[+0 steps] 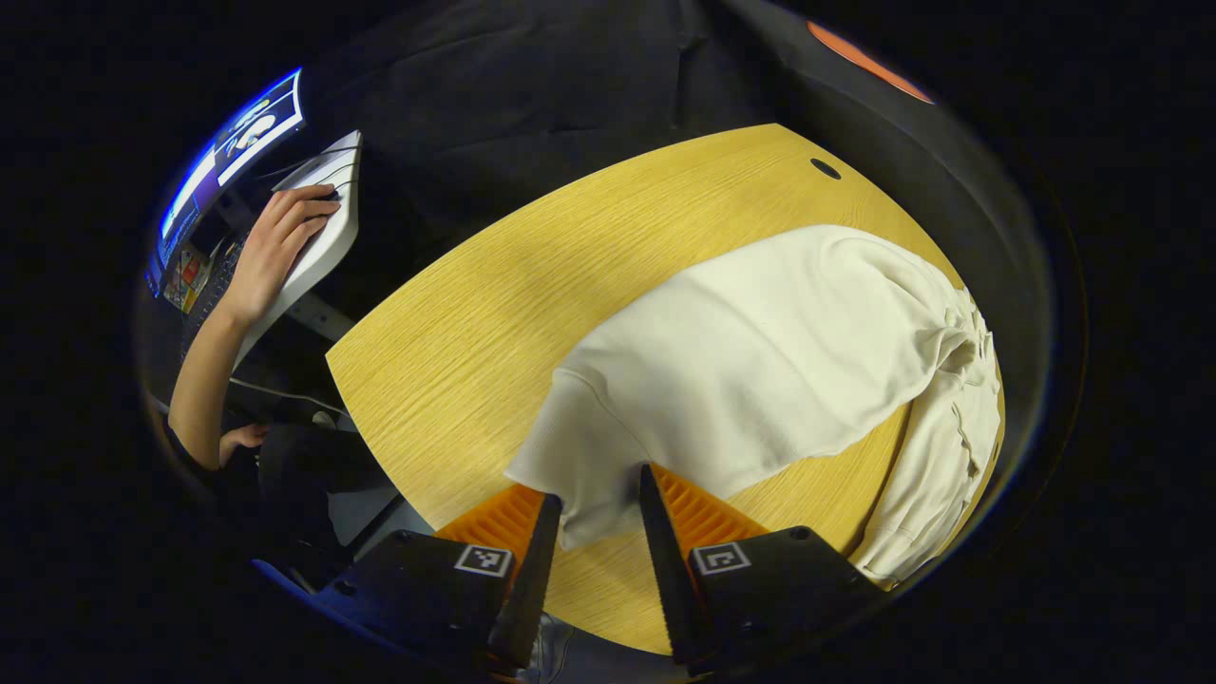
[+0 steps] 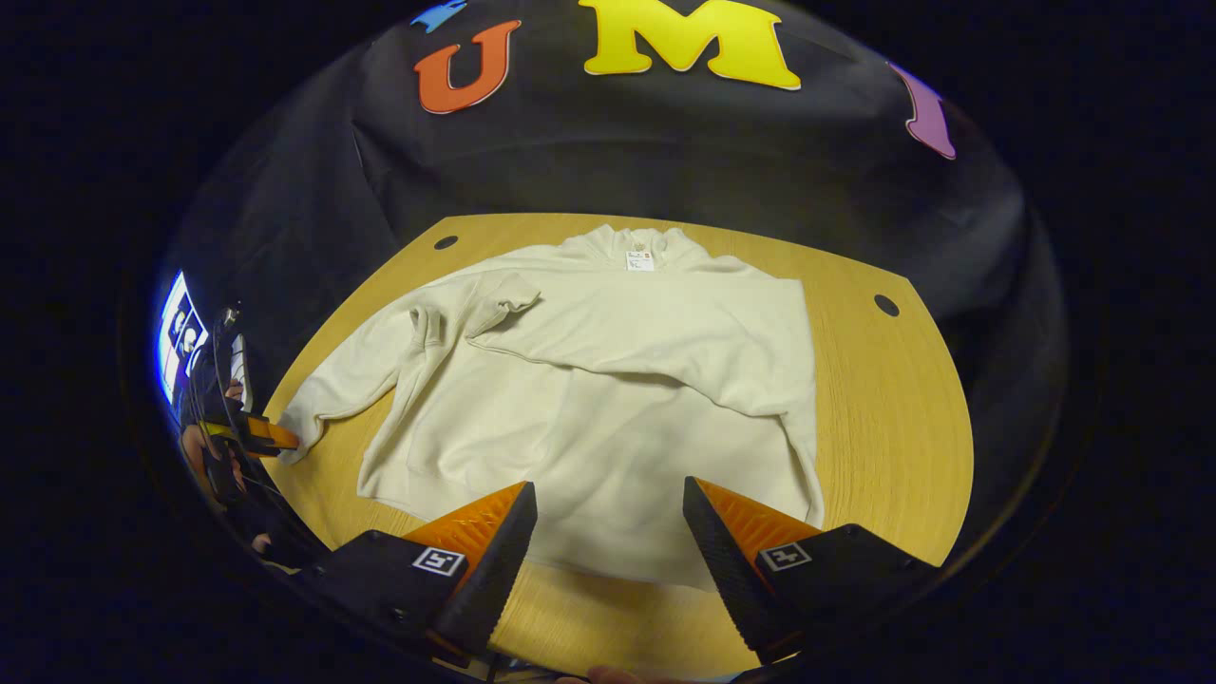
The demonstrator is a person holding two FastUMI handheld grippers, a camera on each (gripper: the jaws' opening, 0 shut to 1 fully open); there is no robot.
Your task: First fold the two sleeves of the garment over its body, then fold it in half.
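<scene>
The left gripper (image 1: 597,508) is seen with its fingers set either side of a sleeve cuff (image 1: 579,475) of the cream long-sleeved sweatshirt (image 2: 608,380); a firm pinch cannot be confirmed. The right gripper (image 2: 608,518) is held spread above the hem. The garment is laid flat on the light wooden table (image 2: 893,418), one sleeve folded across its body.

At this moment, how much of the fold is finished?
One sleeve already lies across the body of the garment. The other sleeve is stretched out on the table, its cuff between the fingers of the left gripper, which do not look closed on it. The right gripper is open above the hem. Left: that sleeve, then the half fold.
</scene>
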